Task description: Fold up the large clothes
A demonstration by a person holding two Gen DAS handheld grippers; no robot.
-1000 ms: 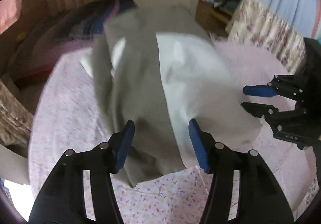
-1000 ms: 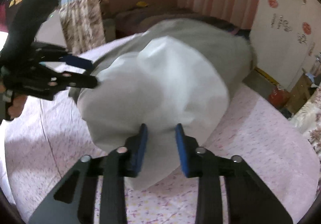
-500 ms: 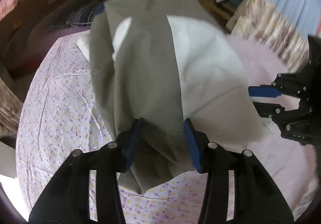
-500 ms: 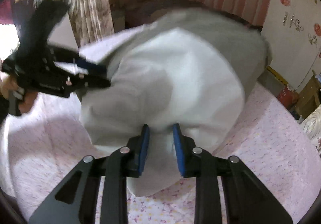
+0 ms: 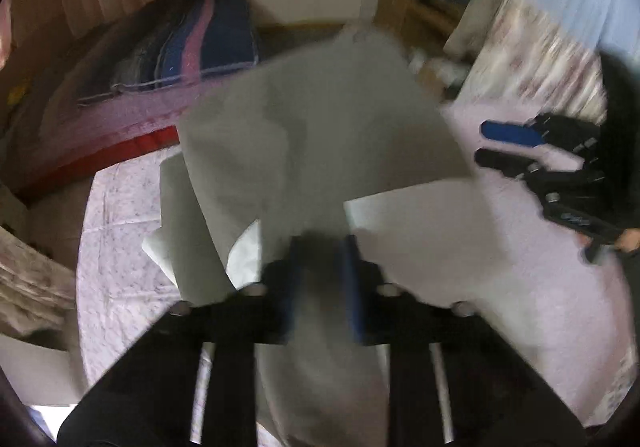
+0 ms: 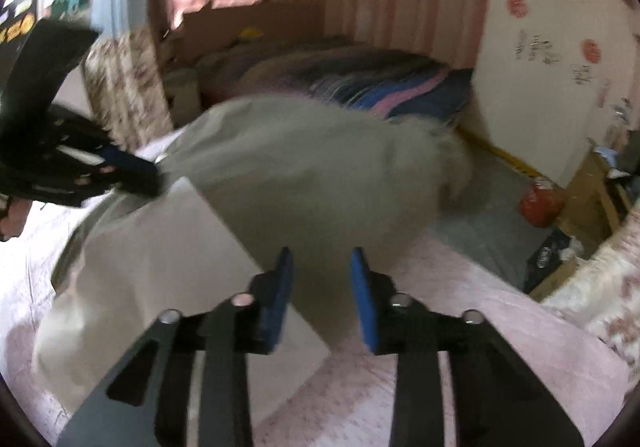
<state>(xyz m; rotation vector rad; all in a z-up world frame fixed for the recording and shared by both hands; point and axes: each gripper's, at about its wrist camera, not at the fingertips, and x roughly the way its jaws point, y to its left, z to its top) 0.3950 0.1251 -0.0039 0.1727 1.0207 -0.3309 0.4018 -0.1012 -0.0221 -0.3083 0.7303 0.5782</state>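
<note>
A large grey and white garment (image 5: 320, 135) is lifted off a round table with a pink flowered cloth (image 5: 116, 207). My left gripper (image 5: 320, 247) is shut on a grey fold of it and holds it up; the cloth hangs between and below the blue pads. In the right wrist view the garment (image 6: 312, 175) billows, grey over white. My right gripper (image 6: 322, 259) has its blue pads apart with cloth between them; it also shows in the left wrist view (image 5: 496, 145), clear of the cloth. The left gripper (image 6: 132, 171) shows at the left, pinching the grey edge.
A bed with a striped blue and pink blanket (image 5: 188, 43) lies beyond the table. A white wardrobe (image 6: 552, 59) stands at the right. A wooden shelf and a red object (image 6: 542, 203) are on the floor. Flowered curtains (image 5: 540, 59) hang at the right.
The left gripper has closed on the grey fold and lifted it, flipping the grey layer over the white. The right gripper's pads have opened and the garment swings away from it. Both views blur.
</note>
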